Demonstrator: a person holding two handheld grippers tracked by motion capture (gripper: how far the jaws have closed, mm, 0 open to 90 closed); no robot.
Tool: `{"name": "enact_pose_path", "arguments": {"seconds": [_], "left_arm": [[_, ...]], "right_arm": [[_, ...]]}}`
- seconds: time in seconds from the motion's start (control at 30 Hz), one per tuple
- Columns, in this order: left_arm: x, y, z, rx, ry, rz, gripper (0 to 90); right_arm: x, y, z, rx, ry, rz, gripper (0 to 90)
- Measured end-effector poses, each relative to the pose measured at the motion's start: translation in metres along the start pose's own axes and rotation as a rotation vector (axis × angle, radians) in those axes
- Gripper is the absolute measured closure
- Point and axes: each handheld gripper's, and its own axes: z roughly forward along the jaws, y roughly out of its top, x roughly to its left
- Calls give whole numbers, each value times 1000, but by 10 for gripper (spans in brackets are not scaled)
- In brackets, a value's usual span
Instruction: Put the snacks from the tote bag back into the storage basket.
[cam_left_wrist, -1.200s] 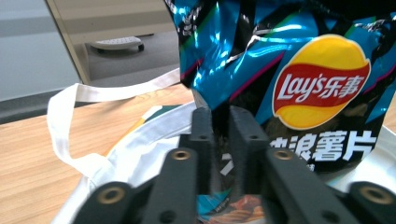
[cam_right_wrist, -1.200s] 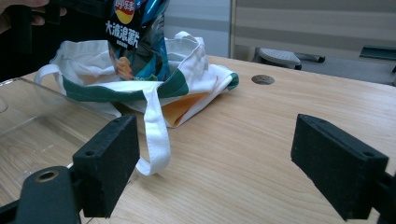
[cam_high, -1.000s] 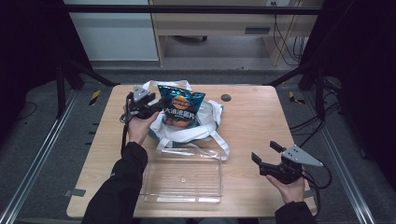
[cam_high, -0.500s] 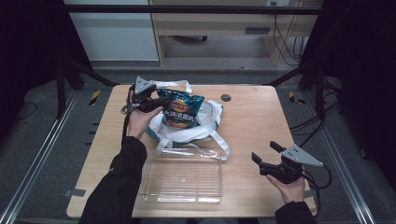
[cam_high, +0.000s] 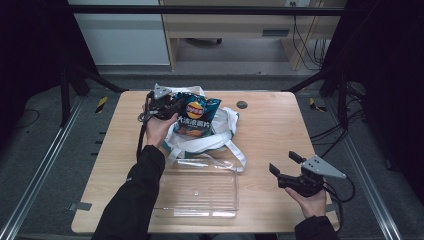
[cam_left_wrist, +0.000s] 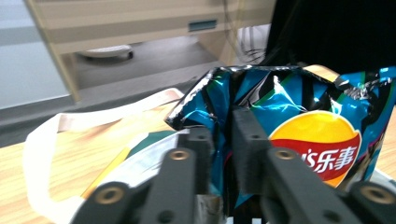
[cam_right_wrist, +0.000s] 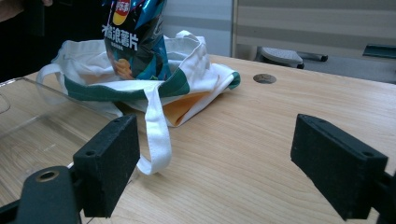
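Note:
A blue crisp bag (cam_high: 196, 116) stands upright in the mouth of a white tote bag with green trim (cam_high: 220, 137) at the table's far middle. My left gripper (cam_high: 167, 106) is at the bag's upper left edge. In the left gripper view its jaws (cam_left_wrist: 224, 140) have just been closing and pinch the crinkled side of the crisp bag (cam_left_wrist: 317, 140). My right gripper (cam_high: 286, 165) rests near the front right corner, open, with nothing between its jaws (cam_right_wrist: 215, 158). From there the crisp bag (cam_right_wrist: 135, 42) and tote bag (cam_right_wrist: 187, 70) lie ahead to the left.
A clear plastic bin (cam_high: 200, 192) sits at the table's front middle, just in front of the tote's straps; its rim (cam_right_wrist: 32, 126) shows beside my right gripper. A small round hole (cam_high: 242, 104) marks the tabletop behind the tote. Bare wood lies between the tote and my right gripper.
My left gripper moved a little right to the crisp bag's upper edge and shut on it. The right hand stayed still.

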Motion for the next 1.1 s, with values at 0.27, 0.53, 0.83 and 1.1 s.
{"name": "enact_pose_path", "arguments": {"seconds": [0.27,0.53,0.83,1.1], "left_arm": [[-16,-5,-19,-28,1,-43,882],[-12,-17,-29,-57,1,14,777],[-4,-15,-21,-80,-23,40,477],[-3,-16,-12,-40,18,7,790]], "right_arm": [[0,0,-1,-3,2,1,159],[1,0,0,1,2,-4,159],[1,0,1,10,1,-7,161],[0,0,0,3,2,-6,160]]}}
